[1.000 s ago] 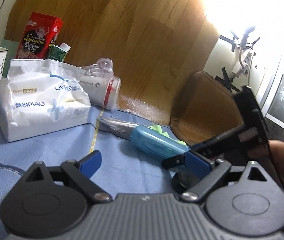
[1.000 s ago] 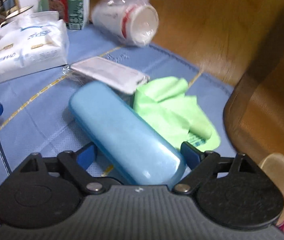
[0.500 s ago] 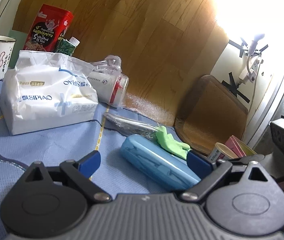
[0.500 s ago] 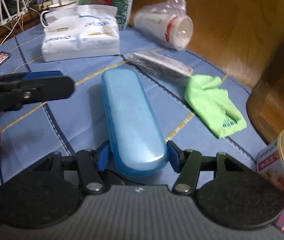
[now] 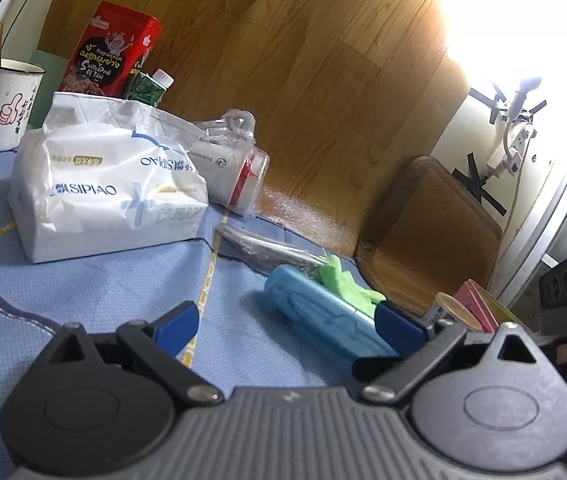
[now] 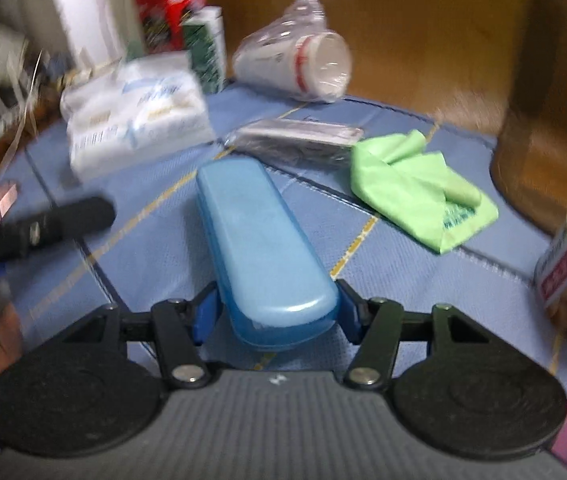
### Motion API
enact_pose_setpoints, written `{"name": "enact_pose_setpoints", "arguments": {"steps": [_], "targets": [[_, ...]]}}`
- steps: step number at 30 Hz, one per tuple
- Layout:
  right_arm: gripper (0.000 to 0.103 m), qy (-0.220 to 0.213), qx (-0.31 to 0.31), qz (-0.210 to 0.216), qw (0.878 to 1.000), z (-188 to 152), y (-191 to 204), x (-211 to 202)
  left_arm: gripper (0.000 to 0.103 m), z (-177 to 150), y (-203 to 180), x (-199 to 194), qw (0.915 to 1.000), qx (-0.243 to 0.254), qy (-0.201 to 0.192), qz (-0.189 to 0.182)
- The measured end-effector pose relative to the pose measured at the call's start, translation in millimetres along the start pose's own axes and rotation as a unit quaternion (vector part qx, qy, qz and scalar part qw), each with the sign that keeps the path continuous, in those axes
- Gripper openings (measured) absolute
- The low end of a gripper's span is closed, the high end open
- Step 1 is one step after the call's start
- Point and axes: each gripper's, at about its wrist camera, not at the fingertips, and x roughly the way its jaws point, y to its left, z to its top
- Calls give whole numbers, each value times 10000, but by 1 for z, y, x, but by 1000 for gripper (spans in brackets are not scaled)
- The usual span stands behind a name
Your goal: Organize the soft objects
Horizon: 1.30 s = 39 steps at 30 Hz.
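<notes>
One blue case [image 6: 259,240], one green cloth [image 6: 419,196], one tissue pack [image 5: 99,184]. Right tool [image 6: 277,312] clamped on the case's near end; left tool [image 5: 283,322] spread wide, holding nothing.

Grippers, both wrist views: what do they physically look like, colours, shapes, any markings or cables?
Both look alike. The left gripper and right gripper each have a dark grey ribbed body with a small pale mark at its centre, two round black discs at the sides, black link arms with silver rivets, and blue jaws. No cables or sleeves show on either; bare skin appears at the frame edges.
</notes>
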Motion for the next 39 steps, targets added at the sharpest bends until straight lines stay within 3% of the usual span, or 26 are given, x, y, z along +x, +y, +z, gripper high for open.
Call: {"name": "enact_pose_setpoints", "arguments": {"steps": [2, 10, 20, 26, 33, 39], "targets": [[62, -61, 137, -40, 9999, 0, 0, 0, 98, 0, -1, 0, 10000, -5, -6, 29], [65, -234, -1240, -345, 9914, -18, 19, 0, 98, 0, -1, 1, 9999, 0, -19, 117], [57, -422, -678, -69, 9968, -4, 6, -2, 98, 0, 0, 3, 9999, -73, -1, 150], [56, -612, -1029, -427, 9919, -7, 14, -27, 98, 0, 0, 3, 9999, -88, -1, 113], [55, -1062, -1317, -967, 9808, -46, 26, -73, 98, 0, 0, 2, 9999, -101, -30, 111], [55, -1342, -856, -1552, 9750, -97, 23, -100, 98, 0, 2, 0, 9999, -118, -64, 43]]}}
